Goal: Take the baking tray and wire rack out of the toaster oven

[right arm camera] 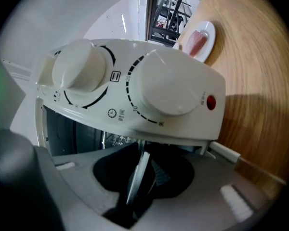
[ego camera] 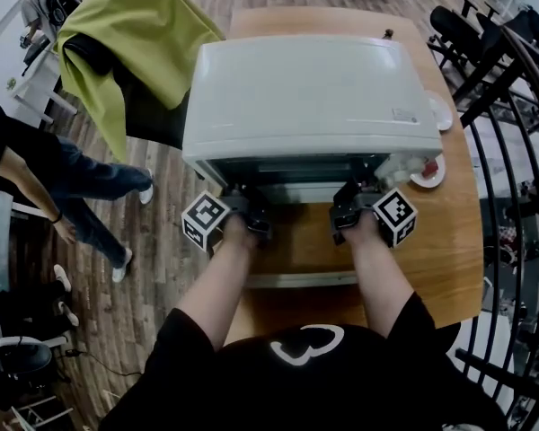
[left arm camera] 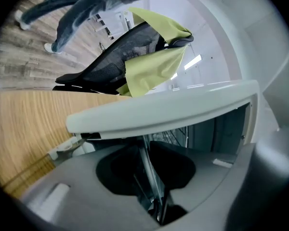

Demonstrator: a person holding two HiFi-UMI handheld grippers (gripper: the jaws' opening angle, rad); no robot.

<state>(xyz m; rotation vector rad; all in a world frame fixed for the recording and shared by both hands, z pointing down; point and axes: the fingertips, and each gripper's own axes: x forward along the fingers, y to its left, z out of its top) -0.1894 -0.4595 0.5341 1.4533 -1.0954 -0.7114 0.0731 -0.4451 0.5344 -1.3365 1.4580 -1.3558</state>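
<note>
A white toaster oven (ego camera: 310, 97) stands on the wooden table (ego camera: 449, 241), its door (ego camera: 301, 279) folded down toward me. Both grippers reach into the oven mouth. My left gripper (ego camera: 251, 206) and my right gripper (ego camera: 349, 206) each pinch the thin front rim of the baking tray (ego camera: 298, 192). In the left gripper view the rim (left arm camera: 147, 162) runs between the dark pads. The right gripper view shows the bright rim (right arm camera: 136, 177) between its pads, under the control knobs (right arm camera: 166, 88). Wire rack bars (left arm camera: 176, 134) show deeper inside.
An office chair draped with a green cloth (ego camera: 135, 43) stands left of the table. A person (ego camera: 81, 187) is beside it at the left. A small plate (ego camera: 428, 173) lies right of the oven. A black metal railing (ego camera: 512, 151) curves along the right.
</note>
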